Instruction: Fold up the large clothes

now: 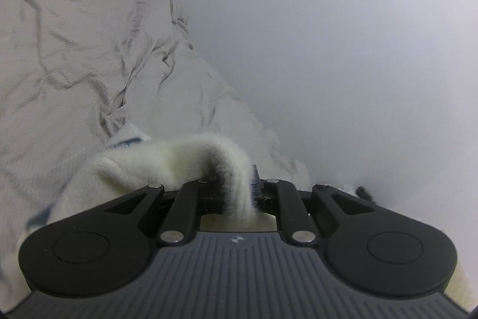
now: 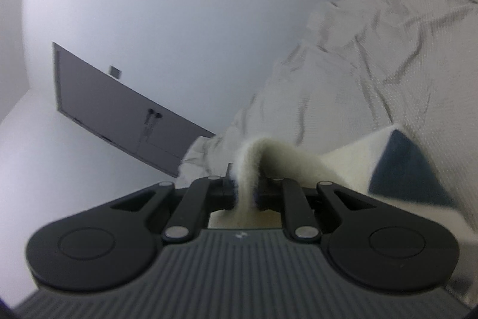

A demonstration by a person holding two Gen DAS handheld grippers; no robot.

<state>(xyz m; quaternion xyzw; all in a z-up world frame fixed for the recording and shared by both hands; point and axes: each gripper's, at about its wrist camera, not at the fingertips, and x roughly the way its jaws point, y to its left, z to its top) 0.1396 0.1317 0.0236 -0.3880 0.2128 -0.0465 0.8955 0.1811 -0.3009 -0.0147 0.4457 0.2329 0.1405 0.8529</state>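
Left view: a white wall (image 1: pixel 343 50) and a wrinkled sheet (image 1: pixel 74 50). The left tongs (image 1: pixel 239 193) pinch the fluffy cream cloth (image 1: pixel 143 163) tight.

Right view: same sheet (image 2: pixel 388 50); the right tongs (image 2: pixel 243 193) pinch another fold of cloth (image 2: pixel 343 166). It looks soft and floppy, so hold the edges.

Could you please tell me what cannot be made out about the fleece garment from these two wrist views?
- Left wrist: the cream fleece garment is hidden beyond the pinched fold by the left claw.
- Right wrist: the right claw and the frame edge cut it off.
- Its type and fold progress: undeterminable.
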